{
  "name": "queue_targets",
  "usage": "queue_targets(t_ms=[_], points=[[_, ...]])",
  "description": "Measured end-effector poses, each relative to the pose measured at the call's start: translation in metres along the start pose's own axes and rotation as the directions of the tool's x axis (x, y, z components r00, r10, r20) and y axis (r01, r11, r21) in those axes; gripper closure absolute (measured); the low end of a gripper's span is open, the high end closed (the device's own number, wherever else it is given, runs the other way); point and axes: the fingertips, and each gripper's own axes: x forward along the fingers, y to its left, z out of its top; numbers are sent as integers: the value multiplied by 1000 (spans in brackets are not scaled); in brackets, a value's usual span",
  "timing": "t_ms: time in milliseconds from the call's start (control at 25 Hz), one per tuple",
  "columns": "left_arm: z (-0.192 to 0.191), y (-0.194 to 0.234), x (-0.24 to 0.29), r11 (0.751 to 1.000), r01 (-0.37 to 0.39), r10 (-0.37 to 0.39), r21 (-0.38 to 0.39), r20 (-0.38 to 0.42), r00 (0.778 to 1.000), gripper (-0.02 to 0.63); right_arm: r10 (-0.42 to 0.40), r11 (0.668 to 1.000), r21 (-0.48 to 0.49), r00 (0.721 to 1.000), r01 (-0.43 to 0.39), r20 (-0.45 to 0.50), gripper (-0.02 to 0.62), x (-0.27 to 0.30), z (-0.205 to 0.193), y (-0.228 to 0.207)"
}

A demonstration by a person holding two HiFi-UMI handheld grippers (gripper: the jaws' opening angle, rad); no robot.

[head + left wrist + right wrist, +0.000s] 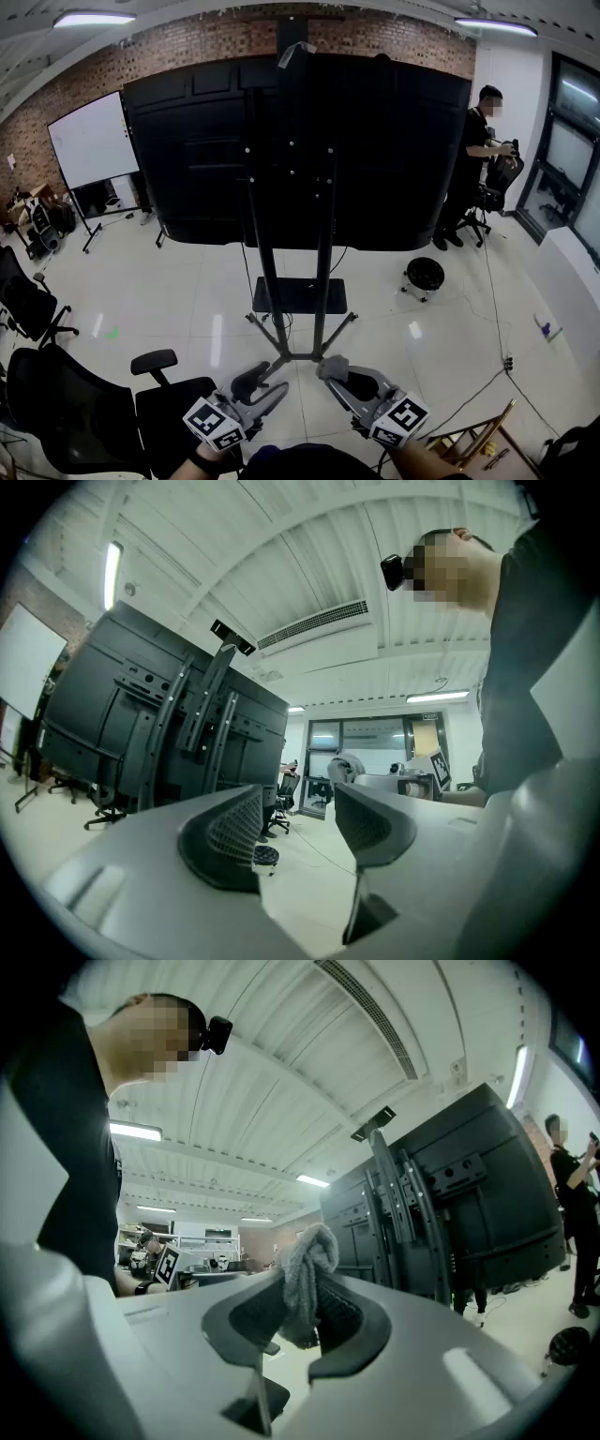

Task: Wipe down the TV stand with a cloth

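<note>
Stage: approach, as judged; no wiping contact yet. Noted in the right gripper [302, 1330]: grey cloth [305, 1274], bunched, pinched between the two pads, upper end standing clear above them. Noted in the left gripper [298, 829]: jaws spread apart, nothing between them but floor and far room. Both grippers held low and close to the body in the head view, side by side, pointing toward the TV stand [324, 253]. Stand well apart from both: two dark uprights on a splayed floor base [302, 356], carrying a large black screen [394, 141] seen from the rear, with a dark shelf plate [300, 295] low down. No part of the cloth touching the stand. Also present: office chairs [56, 403] at lower left, whiteboard [94, 141], person [473, 169] standing far right. Next move, as judged: step nearer, raise the right gripper, lay the free end of cloth against an upright or base leg, keep the pinch firm. Left gripper free for steadying the stand, should it sway under pressure.
</note>
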Motion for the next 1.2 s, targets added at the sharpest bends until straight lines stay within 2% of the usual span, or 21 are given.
queue_targets(t_ms=[360,640,880,1200], points=[[3,9,5,1000,-10,10,7,1,1000,345,4,1000,10,1000,-4,6,528,3,3,-7],[5,33,18,1000,6,-6,3,7,1000,345,-13,1000,9,1000,13,-1,528,19,0,-23],[9,76,35,1000,30,-30,-2,18,999,345,-38,999,-12,999,38,-6,528,52,-1,-51],[31,158,61,996,86,-86,10,14,996,345,-62,998,-29,998,62,3,528,133,9,-91]])
